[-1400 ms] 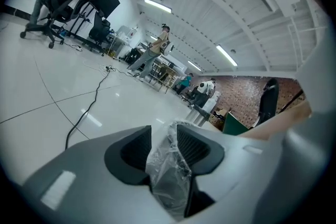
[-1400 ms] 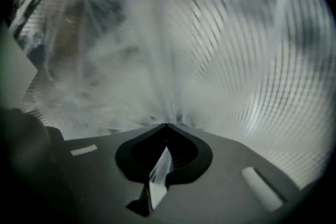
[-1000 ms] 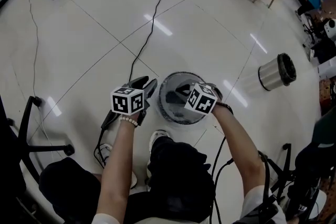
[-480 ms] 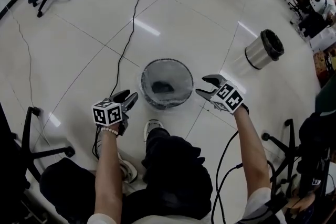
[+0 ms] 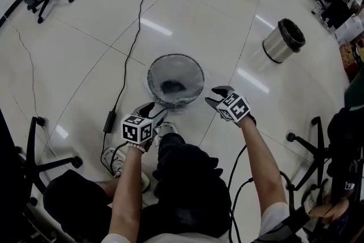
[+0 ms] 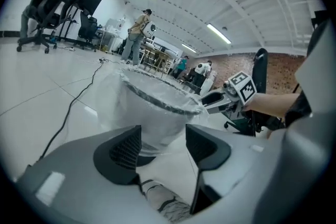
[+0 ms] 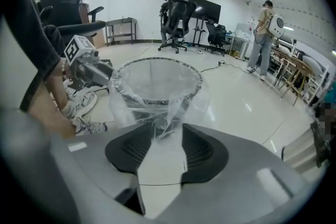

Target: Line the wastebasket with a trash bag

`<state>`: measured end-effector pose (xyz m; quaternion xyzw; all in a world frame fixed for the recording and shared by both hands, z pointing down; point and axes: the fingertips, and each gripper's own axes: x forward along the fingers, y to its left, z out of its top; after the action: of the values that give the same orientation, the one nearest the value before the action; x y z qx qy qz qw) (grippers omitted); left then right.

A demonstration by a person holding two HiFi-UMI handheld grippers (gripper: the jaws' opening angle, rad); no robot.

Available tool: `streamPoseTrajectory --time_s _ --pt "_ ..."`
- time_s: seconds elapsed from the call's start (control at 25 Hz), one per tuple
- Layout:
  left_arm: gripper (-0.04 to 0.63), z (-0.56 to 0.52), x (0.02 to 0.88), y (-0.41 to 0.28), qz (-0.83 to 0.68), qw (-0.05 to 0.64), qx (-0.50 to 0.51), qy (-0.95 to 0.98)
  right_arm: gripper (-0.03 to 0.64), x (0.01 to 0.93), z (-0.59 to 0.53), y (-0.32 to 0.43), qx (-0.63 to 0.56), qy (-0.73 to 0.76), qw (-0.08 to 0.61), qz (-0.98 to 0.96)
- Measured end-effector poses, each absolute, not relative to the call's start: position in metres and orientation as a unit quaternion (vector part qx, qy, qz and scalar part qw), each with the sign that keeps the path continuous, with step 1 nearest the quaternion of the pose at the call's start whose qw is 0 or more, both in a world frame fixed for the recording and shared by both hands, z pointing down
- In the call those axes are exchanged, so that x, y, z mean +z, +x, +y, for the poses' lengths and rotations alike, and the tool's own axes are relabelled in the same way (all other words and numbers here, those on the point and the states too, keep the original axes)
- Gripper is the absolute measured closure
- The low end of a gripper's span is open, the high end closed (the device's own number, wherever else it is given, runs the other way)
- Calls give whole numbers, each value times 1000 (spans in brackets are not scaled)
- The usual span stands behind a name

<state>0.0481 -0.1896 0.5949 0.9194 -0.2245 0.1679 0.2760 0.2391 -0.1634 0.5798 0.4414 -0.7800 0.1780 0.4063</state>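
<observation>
The round wire-mesh wastebasket (image 5: 175, 78) stands at frame centre on the glossy tiled floor (image 5: 85, 65). Its thin, clear trash bag (image 7: 173, 107) is folded crinkly over the rim, so the lining looks about done. The left hand-held gripper (image 5: 154, 112), lower left of it, has just been opening and stands wide, empty. The right hand-held gripper (image 5: 214, 95), lower right, has just eased inward but is fairly wide and grips nothing. Both stand clear of the rim, probably because the film needs no more tugging.

The round black wire-mesh wastebasket (image 5: 149, 78) sits upright, pretty much centre frame in the head view. The thin clear plastic trash bag (image 5: 181, 70) is in it, mouth folded out over the rim, hanging loose and crinkly down the outside.
</observation>
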Motion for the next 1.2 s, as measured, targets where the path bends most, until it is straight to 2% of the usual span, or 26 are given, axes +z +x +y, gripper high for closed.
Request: streamPoseTrajectory --time_s 0.08,0.16,0.36,0.52,0.56,0.6,0.64,0.68,0.8,0.96,1.12,1.2 --pt "358 -186 601 60 -230 272 173 918 615 590 -161 238 188 438 410 -778" --pt "583 -186 606 63 -235 254 185 920 615 603 -156 236 198 428 419 -776" --pt "583 -209 622 56 -256 219 217 916 614 622 -178 244 204 445 392 -779" --pt "577 -216 635 53 -250 231 228 912 613 631 -197 233 204 445 366 -791" --pt "522 -217 639 51 -247 238 230 911 592 632 -198 231 205 442 361 -795" --pt "442 -217 642 46 -244 247 232 909 539 631 -197 230 210 435 356 -800" --pt "384 -218 644 39 -240 259 232 906 489 629 -193 229 215 425 352 -806" --pt "342 -218 643 28 -235 276 227 904 467 625 -185 231 220 414 349 -811" --pt "334 -227 623 -13 -228 307 191 904 445 598 -158 253 238 390 328 -827" --pt "341 -233 580 -42 -187 280 179 925 446 548 -152 298 210 421 320 -822" --pt "342 -245 572 -41 -206 258 195 924 451 526 -185 296 158 458 335 -808" --pt "346 -258 559 -34 -243 251 163 923 545 518 -201 283 136 484 324 -802"
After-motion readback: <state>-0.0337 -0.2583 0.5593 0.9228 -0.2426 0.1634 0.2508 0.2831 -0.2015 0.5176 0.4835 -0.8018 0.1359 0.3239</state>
